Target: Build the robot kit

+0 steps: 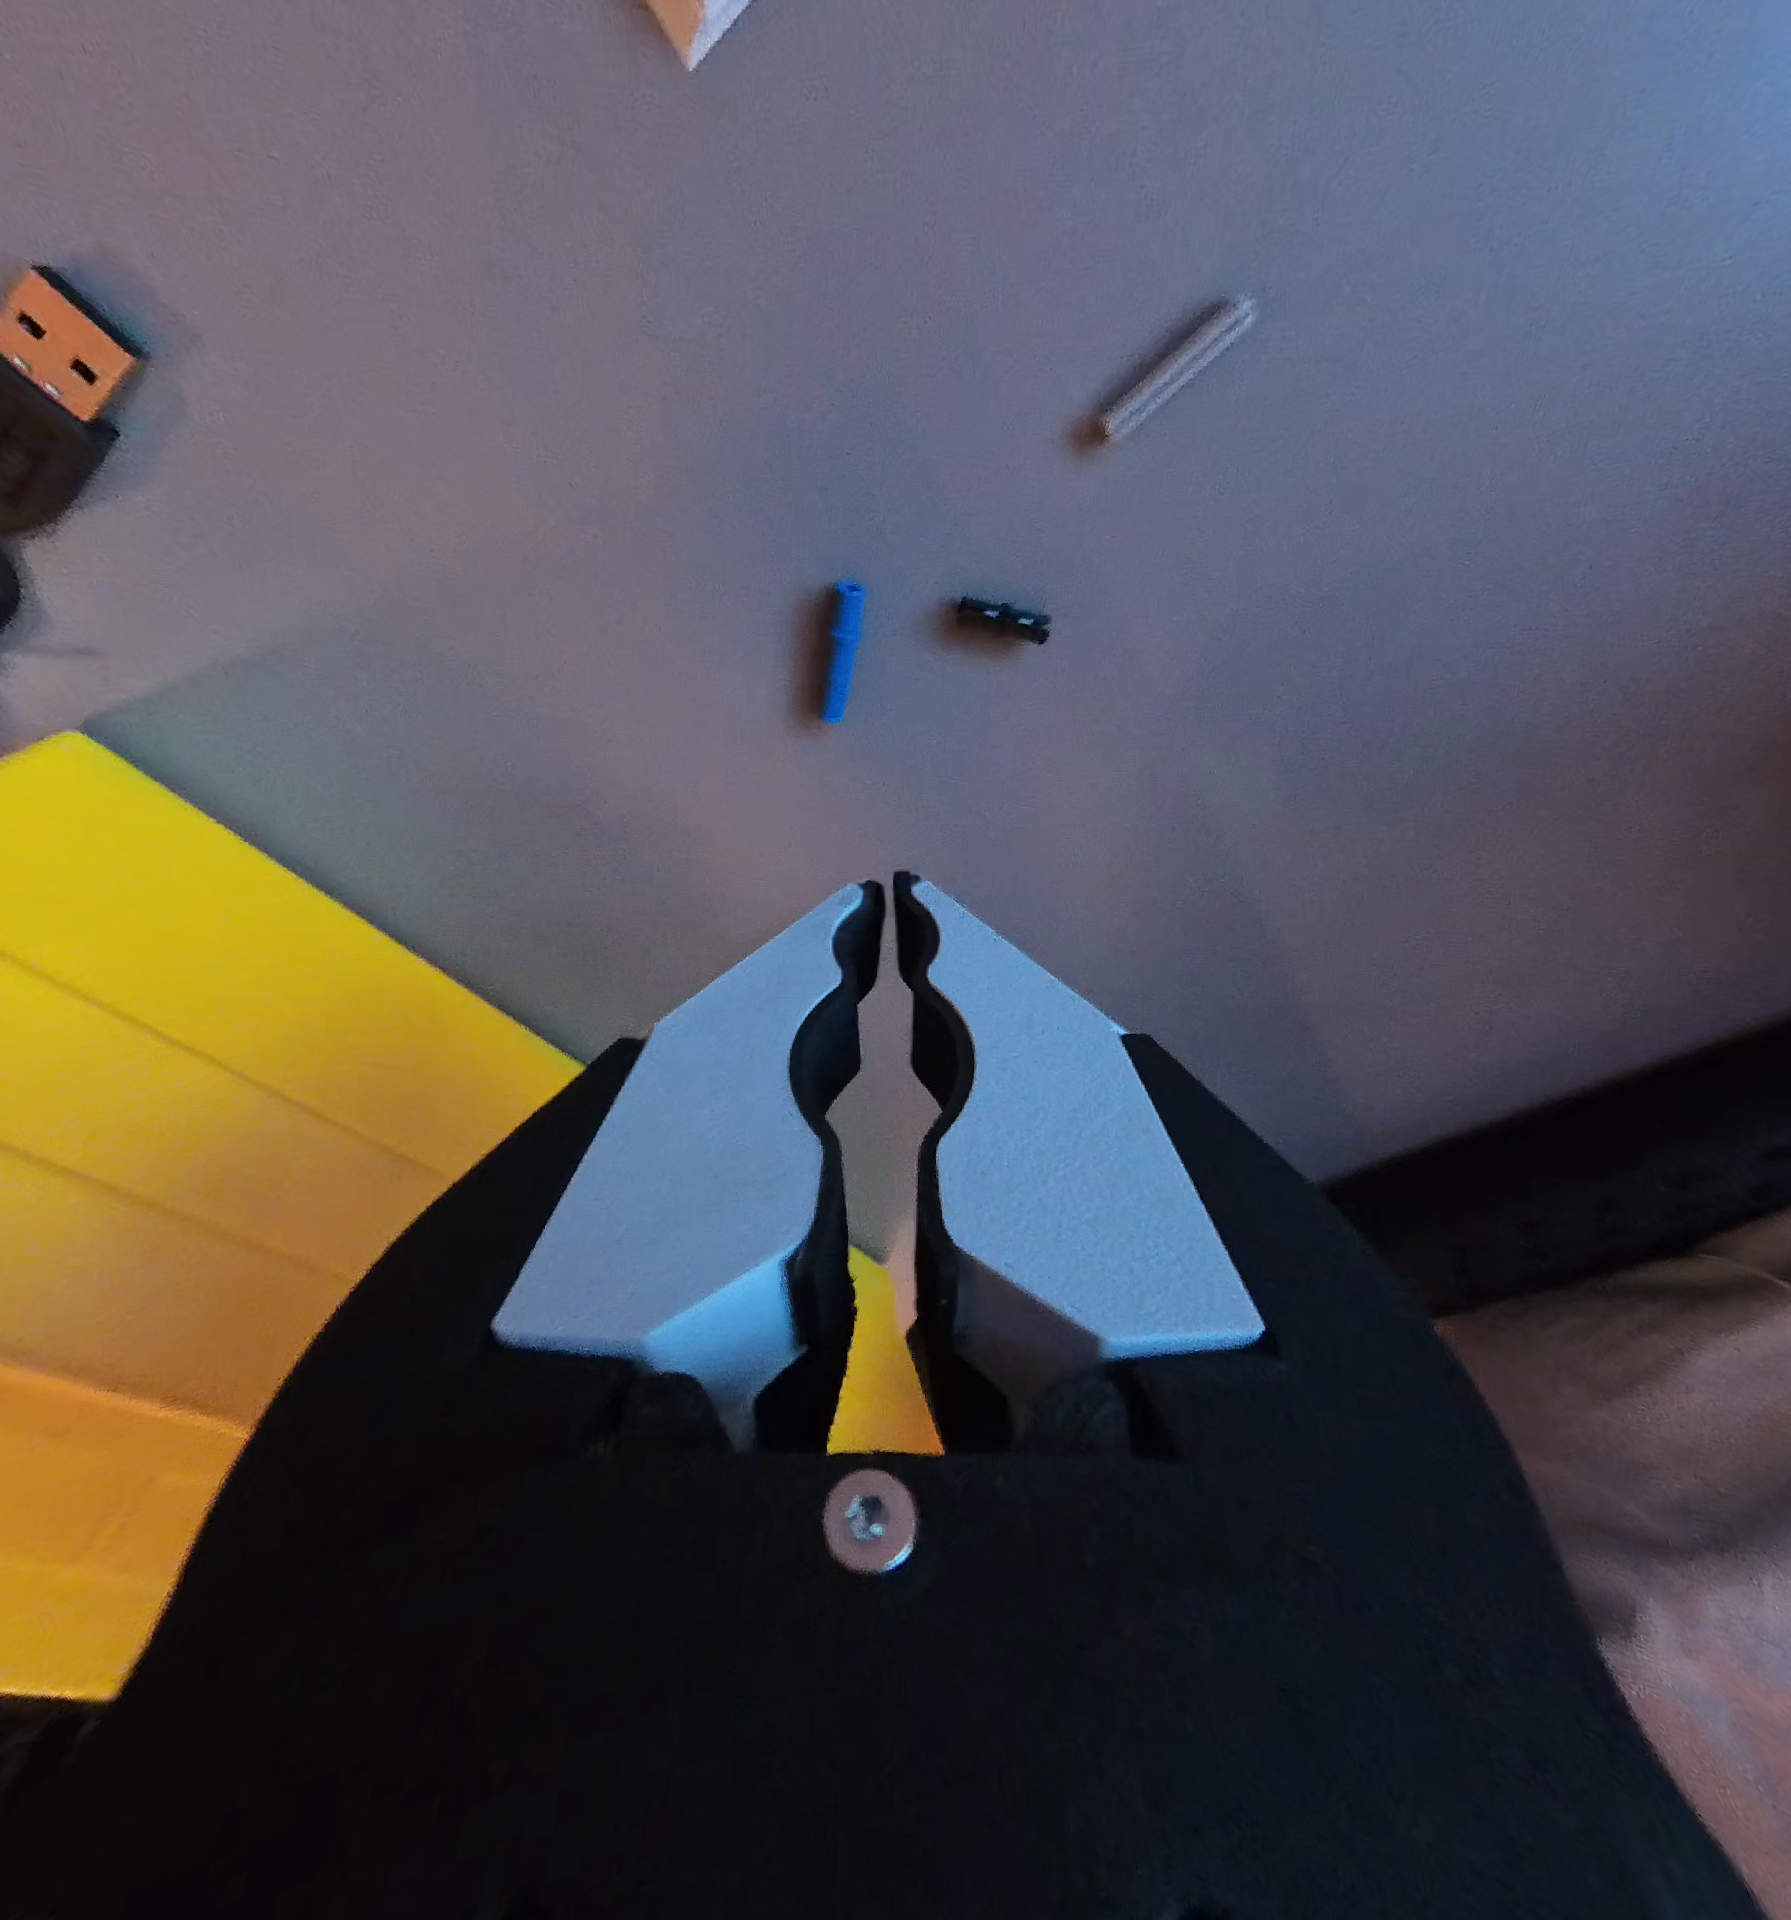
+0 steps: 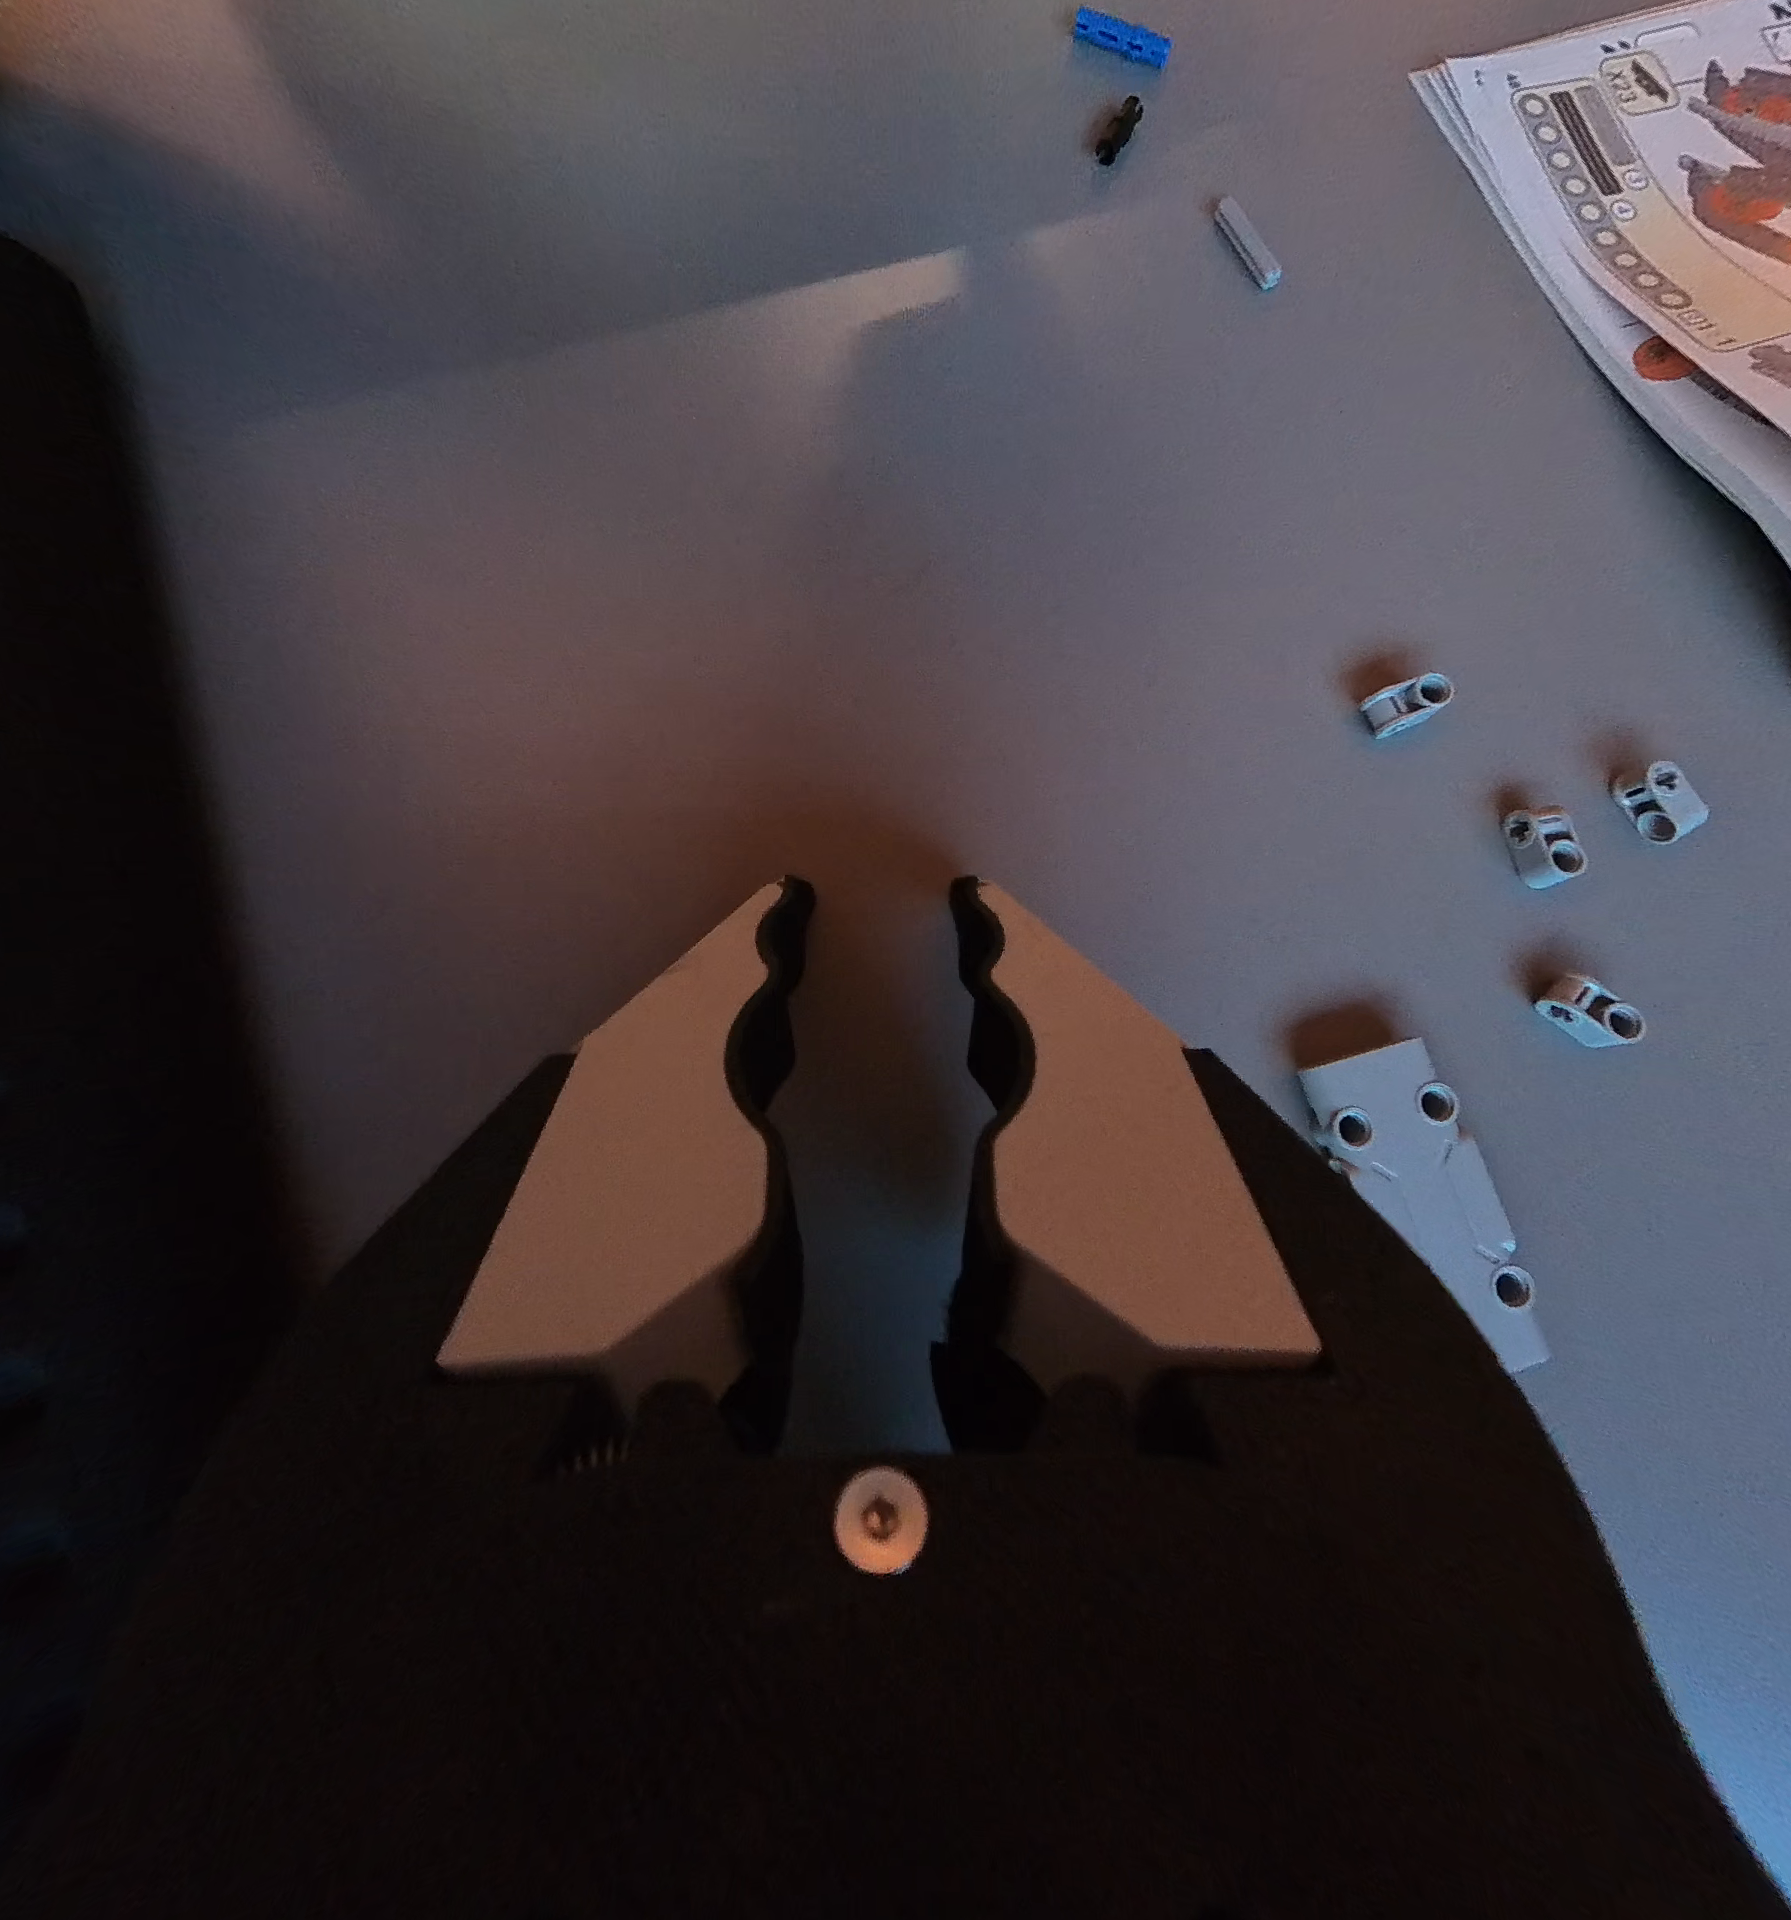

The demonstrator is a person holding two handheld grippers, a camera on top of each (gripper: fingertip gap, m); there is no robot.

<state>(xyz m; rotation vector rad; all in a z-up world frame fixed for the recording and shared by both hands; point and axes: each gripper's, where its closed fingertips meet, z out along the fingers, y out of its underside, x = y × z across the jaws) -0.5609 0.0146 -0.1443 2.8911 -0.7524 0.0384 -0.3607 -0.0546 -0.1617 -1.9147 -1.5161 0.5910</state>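
My left gripper (image 1: pixel 889 891) is shut and empty, its tips almost touching, above a grey table (image 1: pixel 1390 727). Just beyond the tips lie a small blue pin (image 1: pixel 840 650) and a short black pin (image 1: pixel 1003 620), with a grey axle rod (image 1: pixel 1175 368) farther to the right. My right gripper (image 2: pixel 880 885) is open and empty over bare table (image 2: pixel 558 623). To its right lie a flat grey panel piece (image 2: pixel 1421 1174) and several small grey connectors (image 2: pixel 1543 847). Farther off are a blue piece (image 2: pixel 1120 37), a black pin (image 2: pixel 1117 129) and a grey axle (image 2: pixel 1247 241).
A yellow box (image 1: pixel 143 1143) lies at the left under my left gripper. A black plug with an orange tip (image 1: pixel 49 364) lies at the far left. An open instruction booklet (image 2: pixel 1680 291) lies at the upper right. A dark edge (image 2: pixel 18 831) runs along the left. Across from one pair of fingers to the other is roughly 20 centimetres. The blue piece (image 2: pixel 1120 37) sits 4 centimetres or so from the ends of my left fingers. It is also in sight in the left wrist view (image 1: pixel 864 651). Measured from the fingertips, the small blue pin (image 1: pixel 840 650) is 4 centimetres or so from the left gripper and 20 centimetres from the right.
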